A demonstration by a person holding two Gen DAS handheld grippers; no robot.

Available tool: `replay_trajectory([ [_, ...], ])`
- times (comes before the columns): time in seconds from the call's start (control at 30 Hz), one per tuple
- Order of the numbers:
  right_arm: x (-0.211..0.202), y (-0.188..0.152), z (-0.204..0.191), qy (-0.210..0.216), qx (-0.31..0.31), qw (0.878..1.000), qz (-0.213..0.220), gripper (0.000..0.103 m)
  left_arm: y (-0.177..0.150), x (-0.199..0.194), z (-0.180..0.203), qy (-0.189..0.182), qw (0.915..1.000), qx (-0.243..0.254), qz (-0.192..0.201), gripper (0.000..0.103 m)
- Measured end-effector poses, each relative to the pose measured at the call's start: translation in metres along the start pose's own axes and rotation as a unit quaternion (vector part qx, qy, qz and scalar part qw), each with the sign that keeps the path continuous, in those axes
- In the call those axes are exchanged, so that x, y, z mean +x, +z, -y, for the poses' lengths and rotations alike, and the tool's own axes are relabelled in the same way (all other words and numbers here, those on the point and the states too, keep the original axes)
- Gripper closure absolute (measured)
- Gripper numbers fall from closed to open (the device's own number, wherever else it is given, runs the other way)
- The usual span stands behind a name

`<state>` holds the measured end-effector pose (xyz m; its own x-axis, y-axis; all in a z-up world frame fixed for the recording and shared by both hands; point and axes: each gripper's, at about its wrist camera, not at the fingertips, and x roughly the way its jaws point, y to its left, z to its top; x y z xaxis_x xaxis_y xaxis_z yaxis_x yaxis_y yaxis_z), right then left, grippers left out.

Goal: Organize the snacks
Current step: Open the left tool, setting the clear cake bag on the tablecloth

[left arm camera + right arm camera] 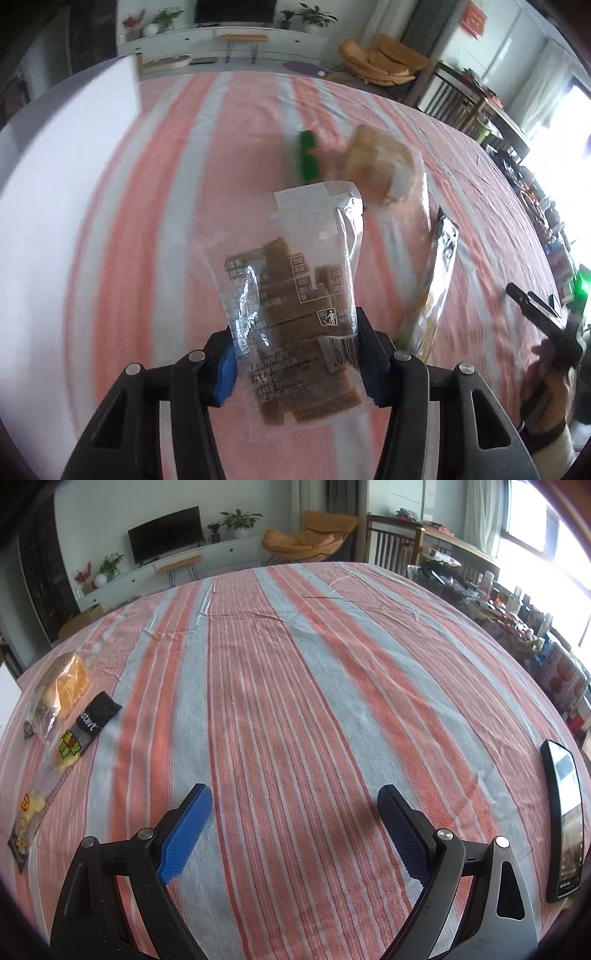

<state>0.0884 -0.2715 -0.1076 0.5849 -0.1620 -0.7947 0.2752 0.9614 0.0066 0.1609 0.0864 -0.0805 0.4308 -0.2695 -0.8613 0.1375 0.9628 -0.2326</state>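
Observation:
My left gripper [295,354] is shut on a clear packet of brown snack bars [295,314] and holds it above the striped cloth. Beyond it lie a bagged bread bun [380,166], a green wrapper [308,155] and a long silvery snack stick [432,288]. My right gripper [295,823] is open and empty over bare cloth. In the right wrist view the bagged bun [62,690], a black snack stick [86,727] and a clear packet with yellow print [33,812] lie at the far left. The right gripper also shows at the right edge of the left wrist view [532,306].
A pink and grey striped cloth [295,664] covers the table. A black phone [565,819] lies at its right edge. A white block [55,184] fills the left of the left wrist view. Shelves with clutter stand along the right side.

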Motion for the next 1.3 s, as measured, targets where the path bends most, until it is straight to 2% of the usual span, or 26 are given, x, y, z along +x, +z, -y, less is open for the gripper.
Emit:
replay_trajectory([
  [0.07, 0.000, 0.000, 0.000, -0.001, 0.000, 1.000, 0.000, 0.010, -0.013, -0.011, -0.007, 0.015, 0.9999, 0.006, 0.004, 0.049],
  [0.17, -0.001, 0.000, 0.000, -0.003, -0.001, 1.000, -0.001, 0.010, -0.023, -0.005, -0.013, 0.046, 0.9987, 0.022, -0.004, 0.045],
  [0.23, -0.001, 0.000, 0.000, -0.004, 0.000, 1.000, -0.001, 0.010, -0.028, 0.009, -0.016, 0.057, 0.9981, 0.020, -0.012, 0.037],
  [0.27, -0.001, 0.000, 0.000, -0.004, 0.001, 1.000, -0.001, 0.010, -0.029, 0.010, -0.016, 0.055, 0.9982, 0.023, 0.006, 0.033],
  [0.3, -0.001, 0.000, 0.000, -0.004, 0.002, 1.000, -0.001, 0.010, -0.030, 0.012, -0.015, 0.059, 0.9978, 0.025, 0.016, 0.020],
  [0.33, -0.001, 0.000, 0.000, -0.004, 0.002, 1.000, 0.000, 0.010, -0.031, 0.016, -0.016, 0.066, 0.9974, 0.025, 0.017, 0.014],
  [0.37, -0.001, 0.000, 0.000, -0.004, 0.003, 1.000, 0.000, 0.010, -0.032, 0.018, -0.015, 0.073, 0.9964, 0.031, 0.027, 0.012],
  [0.43, -0.001, 0.000, -0.001, -0.005, 0.002, 1.000, -0.001, 0.010, -0.033, 0.028, -0.010, 0.096, 0.9934, 0.053, 0.034, 0.000],
  [0.5, -0.001, 0.000, 0.000, -0.004, 0.002, 1.000, -0.001, 0.010, -0.035, 0.030, -0.006, 0.095, 0.9928, 0.054, 0.050, 0.000],
  [0.73, -0.001, 0.000, 0.000, -0.004, 0.002, 1.000, -0.001, 0.010, -0.035, 0.033, -0.008, 0.095, 0.9921, 0.057, 0.059, 0.000],
  [1.3, 0.000, 0.000, 0.000, -0.005, 0.002, 1.000, -0.001, 0.010, -0.044, 0.024, -0.007, 0.098, 0.9916, 0.055, 0.064, 0.000],
])
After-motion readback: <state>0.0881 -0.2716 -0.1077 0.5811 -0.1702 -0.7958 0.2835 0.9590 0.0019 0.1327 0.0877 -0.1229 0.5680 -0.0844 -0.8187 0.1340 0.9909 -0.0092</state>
